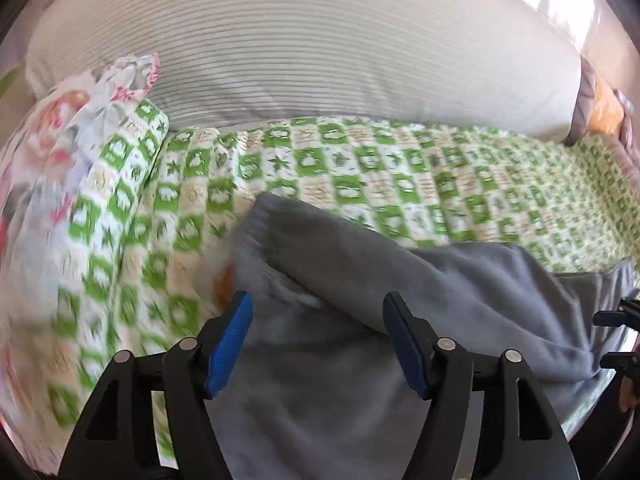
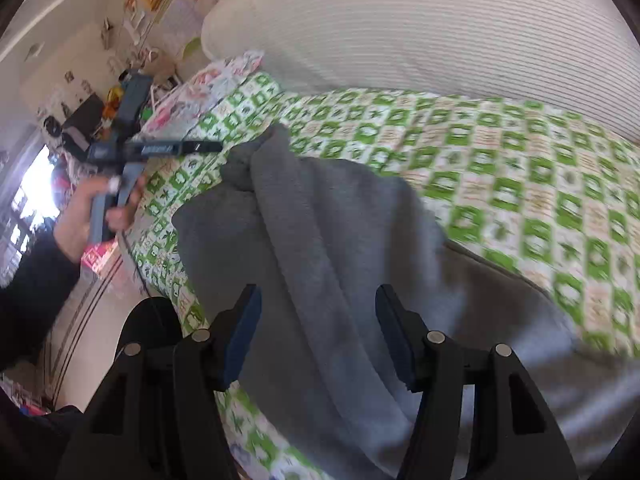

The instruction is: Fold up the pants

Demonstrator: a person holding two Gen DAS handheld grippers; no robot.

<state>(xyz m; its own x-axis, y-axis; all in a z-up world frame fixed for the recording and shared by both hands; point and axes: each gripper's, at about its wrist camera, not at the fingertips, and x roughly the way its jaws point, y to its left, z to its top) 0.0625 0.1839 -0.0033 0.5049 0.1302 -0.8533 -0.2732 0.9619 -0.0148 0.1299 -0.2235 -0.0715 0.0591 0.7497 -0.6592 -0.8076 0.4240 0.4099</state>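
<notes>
Grey fleece pants (image 1: pixel 360 280) lie on a green-and-white checked bedspread, with one leg folded over the rest; they also show in the right wrist view (image 2: pixel 328 248). My left gripper (image 1: pixel 318 312) is open just above the pants, jaws wide apart with nothing between them. It also shows in the right wrist view (image 2: pixel 200 146), held by a hand above the pants' cuffed end. My right gripper (image 2: pixel 318 300) is open over the pants, empty. Its black tips show at the right edge of the left wrist view (image 1: pixel 620 332).
The checked bedspread (image 2: pixel 520 184) covers the bed. A large white ribbed cushion (image 1: pixel 320 48) lies along the back. A floral and checked pillow (image 1: pixel 80 168) sits at the left. The bed's edge and floor (image 2: pixel 80 320) are to the left, with cluttered shelves beyond.
</notes>
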